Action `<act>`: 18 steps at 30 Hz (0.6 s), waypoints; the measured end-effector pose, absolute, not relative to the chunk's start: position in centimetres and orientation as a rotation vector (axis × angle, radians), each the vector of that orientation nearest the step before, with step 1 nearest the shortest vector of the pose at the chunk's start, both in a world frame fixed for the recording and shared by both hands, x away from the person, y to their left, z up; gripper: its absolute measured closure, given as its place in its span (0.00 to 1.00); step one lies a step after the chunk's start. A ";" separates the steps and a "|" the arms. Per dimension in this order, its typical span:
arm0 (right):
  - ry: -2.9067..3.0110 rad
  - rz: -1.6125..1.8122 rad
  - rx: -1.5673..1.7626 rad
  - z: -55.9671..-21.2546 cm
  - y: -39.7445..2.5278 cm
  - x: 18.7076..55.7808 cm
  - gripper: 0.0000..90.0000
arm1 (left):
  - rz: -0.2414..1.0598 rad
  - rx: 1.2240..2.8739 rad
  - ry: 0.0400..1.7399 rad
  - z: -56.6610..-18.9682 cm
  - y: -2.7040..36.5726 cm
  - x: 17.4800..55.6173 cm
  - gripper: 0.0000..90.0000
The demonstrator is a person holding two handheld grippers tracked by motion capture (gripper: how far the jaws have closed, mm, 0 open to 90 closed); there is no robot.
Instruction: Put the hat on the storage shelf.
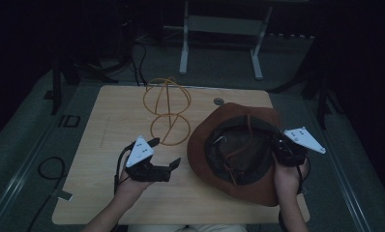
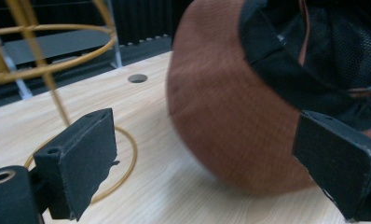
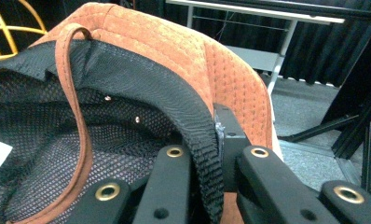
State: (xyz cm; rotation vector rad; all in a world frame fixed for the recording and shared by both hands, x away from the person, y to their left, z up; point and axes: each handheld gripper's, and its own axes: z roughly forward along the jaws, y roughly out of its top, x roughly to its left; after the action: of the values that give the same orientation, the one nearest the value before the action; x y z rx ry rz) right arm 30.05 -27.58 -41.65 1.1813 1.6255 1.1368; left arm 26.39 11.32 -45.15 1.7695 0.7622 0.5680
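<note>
My right gripper (image 1: 281, 151) has its jaws clamped on the brown hat's (image 1: 214, 126) sweatband, crown-down at the counter's (image 1: 118, 121) right. Left gripper (image 1: 162, 155) gapes wide, holding nothing. Wire hat stand (image 1: 167, 110) bare — lifting and placing remain, I reckon.

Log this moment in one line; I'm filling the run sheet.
right claw: shut on hat rim | left claw: open, beside hat | wire stand: untouched | hat: upside down
</note>
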 end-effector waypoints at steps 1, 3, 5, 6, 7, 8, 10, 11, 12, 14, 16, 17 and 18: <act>1.627 1.141 1.180 -41.7 -27.5 30.0 0.95 | 0.564 1.769 0.755 -44.9 10.8 26.6 0.08; 1.630 1.139 1.173 -41.8 -27.3 29.9 0.95 | 0.581 1.774 0.747 -44.2 9.9 27.1 0.08; 1.631 1.143 1.170 -41.8 -27.1 29.9 0.95 | 0.582 1.775 0.748 -43.7 9.2 27.7 0.08; 1.632 1.140 1.167 -41.8 -27.0 29.9 0.95 | 0.573 1.784 0.745 -43.5 8.8 28.0 0.08; 1.635 1.139 1.166 -41.8 -26.9 30.0 0.95 | 0.579 1.785 0.741 -43.3 8.4 28.3 0.08; 1.639 1.143 1.164 -41.8 -26.8 30.0 0.95 | 0.591 1.793 0.727 -43.0 7.8 28.6 0.08; 1.645 1.138 1.154 -41.8 -26.5 30.0 0.95 | 0.604 1.805 0.719 -42.7 7.1 29.2 0.10; 1.647 1.141 1.153 -41.8 -26.4 30.0 0.95 | 0.603 1.812 0.721 -42.6 6.6 29.5 0.12; 1.649 1.146 1.150 -41.9 -26.2 30.1 0.95 | 0.582 1.811 0.721 -42.4 6.1 30.1 0.13; 1.652 1.138 1.141 -41.9 -25.9 30.1 0.95 | 0.566 1.814 0.733 -42.3 5.4 30.8 0.14; 1.656 1.146 1.140 -41.9 -25.7 30.1 0.95 | 0.555 1.820 0.739 -42.1 4.7 31.6 0.16; 1.657 1.139 1.132 -41.9 -25.6 30.0 0.95 | 0.541 1.825 0.745 -41.9 4.3 32.0 0.16; 1.659 1.139 1.126 -41.9 -25.5 30.0 0.95 | 0.541 1.825 0.745 -41.9 4.3 32.0 0.16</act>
State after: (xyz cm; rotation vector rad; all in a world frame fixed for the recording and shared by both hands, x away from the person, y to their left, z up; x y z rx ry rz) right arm 30.02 -25.48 -41.89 1.1265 1.6594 1.1387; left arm 32.00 4.32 -41.94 1.8254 0.7452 0.5414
